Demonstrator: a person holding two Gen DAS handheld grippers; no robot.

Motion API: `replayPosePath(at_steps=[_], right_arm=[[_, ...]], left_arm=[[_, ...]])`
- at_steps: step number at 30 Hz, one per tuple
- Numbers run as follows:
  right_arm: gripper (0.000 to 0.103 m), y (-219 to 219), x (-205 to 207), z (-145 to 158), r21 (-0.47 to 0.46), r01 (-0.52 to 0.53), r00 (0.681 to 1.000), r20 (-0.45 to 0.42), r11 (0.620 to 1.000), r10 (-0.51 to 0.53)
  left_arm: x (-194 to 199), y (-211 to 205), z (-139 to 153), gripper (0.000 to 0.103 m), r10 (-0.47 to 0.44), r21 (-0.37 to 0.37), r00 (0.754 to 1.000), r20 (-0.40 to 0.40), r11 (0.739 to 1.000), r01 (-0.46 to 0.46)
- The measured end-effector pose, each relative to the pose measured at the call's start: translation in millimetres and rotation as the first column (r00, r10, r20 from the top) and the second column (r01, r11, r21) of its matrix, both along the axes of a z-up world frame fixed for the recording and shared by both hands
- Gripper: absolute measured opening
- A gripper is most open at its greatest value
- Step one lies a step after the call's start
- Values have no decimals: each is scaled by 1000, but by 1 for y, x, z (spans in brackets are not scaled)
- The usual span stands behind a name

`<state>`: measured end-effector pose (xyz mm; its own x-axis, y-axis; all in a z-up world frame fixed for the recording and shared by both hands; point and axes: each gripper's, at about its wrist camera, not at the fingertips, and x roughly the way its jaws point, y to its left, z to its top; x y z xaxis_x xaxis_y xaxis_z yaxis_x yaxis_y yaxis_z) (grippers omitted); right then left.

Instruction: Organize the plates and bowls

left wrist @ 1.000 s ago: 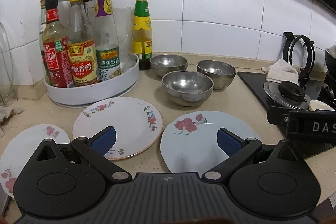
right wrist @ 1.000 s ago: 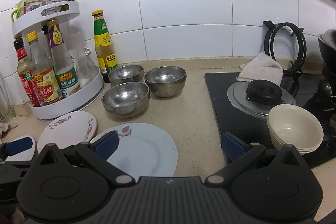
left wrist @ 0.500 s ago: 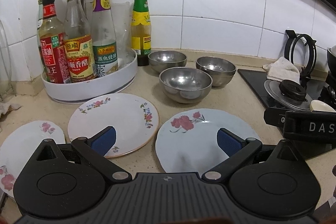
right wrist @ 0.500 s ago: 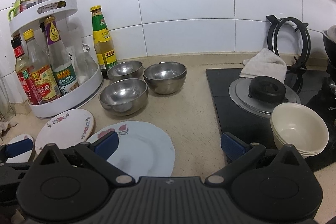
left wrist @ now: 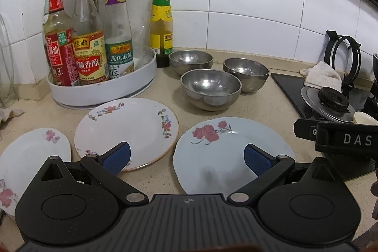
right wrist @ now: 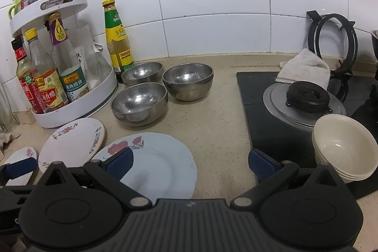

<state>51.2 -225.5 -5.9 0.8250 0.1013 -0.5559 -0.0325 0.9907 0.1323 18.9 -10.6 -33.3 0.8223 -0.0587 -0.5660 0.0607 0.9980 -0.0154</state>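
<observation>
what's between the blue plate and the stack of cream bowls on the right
Mostly bare countertop, then the near corner of the black cooktop on which the cream bowls stand. No dish lies between them and the blue plate; the right wrist view shows it.

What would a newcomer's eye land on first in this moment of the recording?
Probably the three flowered plates lying side by side on the counter, the pale blue plate nearest, under the open left gripper. Behind them, three steel bowls cluster beside a white two-tier rack crowded with sauce bottles. From the right wrist view, a stack of cream bowls sits on the black stovetop, by the open right gripper.
</observation>
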Motion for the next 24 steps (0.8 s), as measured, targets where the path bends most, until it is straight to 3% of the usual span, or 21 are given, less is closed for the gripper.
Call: replayPosePath(at_steps=[20, 24], right_arm=[[102, -14, 22, -18, 14, -38, 997, -72, 999, 39], [102, -20, 28, -24, 31, -54, 993, -104, 998, 57]], left_arm=[[0, 2, -13, 103, 28, -32, 996, -79, 999, -30], [3, 0, -19, 96, 13, -47, 994, -112, 999, -18]])
